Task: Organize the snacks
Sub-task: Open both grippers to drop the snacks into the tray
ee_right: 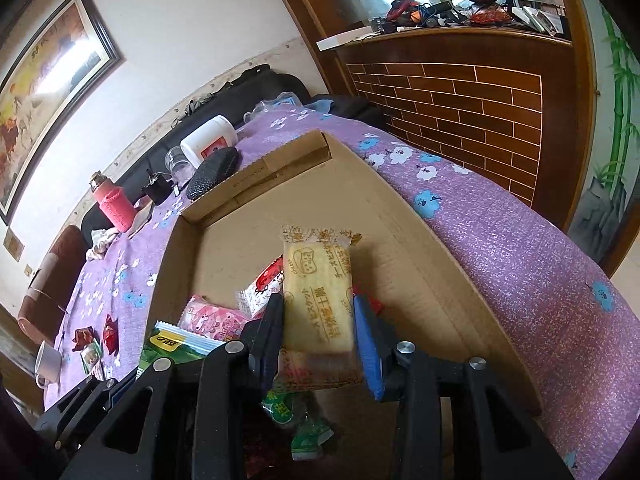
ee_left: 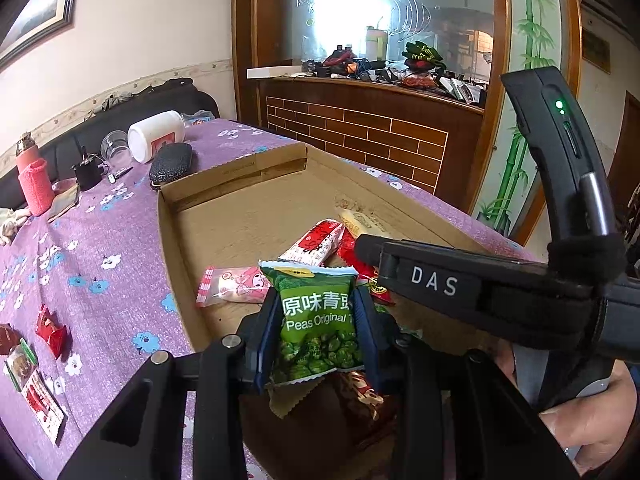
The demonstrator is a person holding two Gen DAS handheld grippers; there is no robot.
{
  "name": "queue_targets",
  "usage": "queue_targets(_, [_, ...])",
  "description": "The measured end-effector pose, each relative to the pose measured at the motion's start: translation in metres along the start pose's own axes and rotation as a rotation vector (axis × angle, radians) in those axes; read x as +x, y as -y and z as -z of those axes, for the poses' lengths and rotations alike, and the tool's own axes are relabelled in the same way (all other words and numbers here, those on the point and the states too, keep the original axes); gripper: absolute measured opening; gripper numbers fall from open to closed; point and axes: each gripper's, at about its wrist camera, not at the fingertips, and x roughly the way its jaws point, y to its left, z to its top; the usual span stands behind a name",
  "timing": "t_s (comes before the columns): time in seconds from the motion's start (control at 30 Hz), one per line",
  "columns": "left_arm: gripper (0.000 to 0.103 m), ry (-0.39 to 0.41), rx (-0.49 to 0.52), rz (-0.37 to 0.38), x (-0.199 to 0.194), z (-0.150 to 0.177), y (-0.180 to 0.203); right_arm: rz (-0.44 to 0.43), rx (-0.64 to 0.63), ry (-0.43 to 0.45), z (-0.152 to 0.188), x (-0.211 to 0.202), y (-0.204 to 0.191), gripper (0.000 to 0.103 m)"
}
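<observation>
The left hand-held gripper (ee_left: 318, 326) clamps a green pea packet (ee_left: 316, 320) above the cardboard box (ee_left: 240, 196). The right hand-held gripper (ee_right: 318, 330) clamps a yellow biscuit packet (ee_right: 318, 296) over the same box, which rests on the purple tabletop (ee_left: 100, 240).

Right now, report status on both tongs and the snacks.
Left tongs clamped on green pea packet. Right tongs clamped on cheese biscuit pack. Both over cardboard box; loose snacks below, nothing blocking.
</observation>
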Motion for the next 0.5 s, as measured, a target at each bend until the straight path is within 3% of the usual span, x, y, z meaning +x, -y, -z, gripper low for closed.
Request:
queue_targets(0.3, [0.055,-0.002,-0.003,-0.011,0.0008,0.0003,-0.001,-0.007,0.005,0.008,0.0002,-0.0021,-0.0001,0.041])
queue_targets(0.5, [0.059,0.003,-0.004,-0.02,0.0,0.0,-0.0009,-0.004,0.006,0.02,0.0003,-0.0056,-0.0005,0.043])
